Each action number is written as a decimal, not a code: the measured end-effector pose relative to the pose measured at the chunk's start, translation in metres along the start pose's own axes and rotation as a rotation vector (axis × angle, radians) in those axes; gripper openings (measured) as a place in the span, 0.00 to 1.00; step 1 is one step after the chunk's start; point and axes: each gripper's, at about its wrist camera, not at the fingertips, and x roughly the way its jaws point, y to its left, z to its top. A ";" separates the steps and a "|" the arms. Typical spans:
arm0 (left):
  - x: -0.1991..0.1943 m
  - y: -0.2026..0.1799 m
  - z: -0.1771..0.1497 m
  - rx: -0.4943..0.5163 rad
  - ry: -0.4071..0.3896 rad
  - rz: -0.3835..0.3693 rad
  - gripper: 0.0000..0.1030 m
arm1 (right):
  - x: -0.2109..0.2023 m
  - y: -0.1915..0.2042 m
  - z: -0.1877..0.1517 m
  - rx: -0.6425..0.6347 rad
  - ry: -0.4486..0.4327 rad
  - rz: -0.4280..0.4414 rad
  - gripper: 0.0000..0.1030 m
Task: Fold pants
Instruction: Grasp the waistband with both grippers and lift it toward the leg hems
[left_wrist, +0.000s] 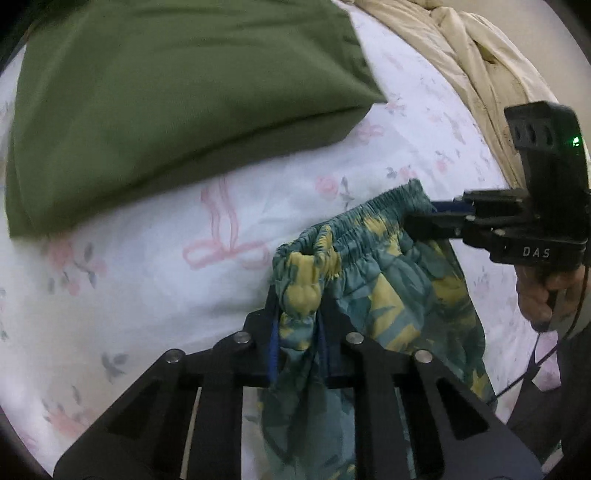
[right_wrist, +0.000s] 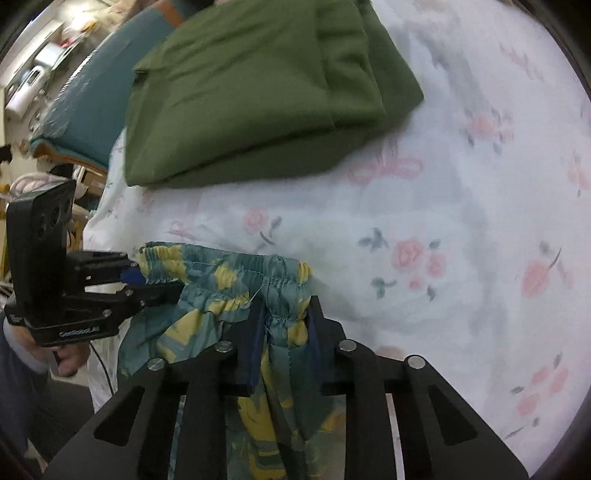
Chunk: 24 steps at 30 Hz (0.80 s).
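The pants (left_wrist: 384, 280) are teal with a yellow leaf print and an elastic waistband. They hang above a floral bed sheet (left_wrist: 147, 266). My left gripper (left_wrist: 297, 314) is shut on one end of the waistband. My right gripper (left_wrist: 421, 218) shows in the left wrist view, shut on the other end. In the right wrist view the pants (right_wrist: 221, 280) hang from my right gripper (right_wrist: 286, 321), and my left gripper (right_wrist: 155, 284) grips the waistband at the left. The legs drop out of view below.
A folded olive green garment (left_wrist: 166, 103) lies on the sheet beyond the pants; it also shows in the right wrist view (right_wrist: 258, 92). A beige quilt (left_wrist: 480, 66) is bunched at the far right. A teal upholstered piece (right_wrist: 92, 99) stands beside the bed.
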 end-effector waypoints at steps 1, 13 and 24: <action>-0.009 -0.004 0.006 0.025 -0.030 0.014 0.12 | -0.006 0.005 0.004 -0.021 -0.015 -0.009 0.19; -0.101 -0.073 -0.011 0.403 -0.315 0.229 0.14 | -0.095 0.068 -0.001 -0.284 -0.195 -0.075 0.19; -0.122 -0.146 -0.152 0.723 -0.395 0.347 0.14 | -0.124 0.115 -0.125 -0.432 -0.172 -0.144 0.19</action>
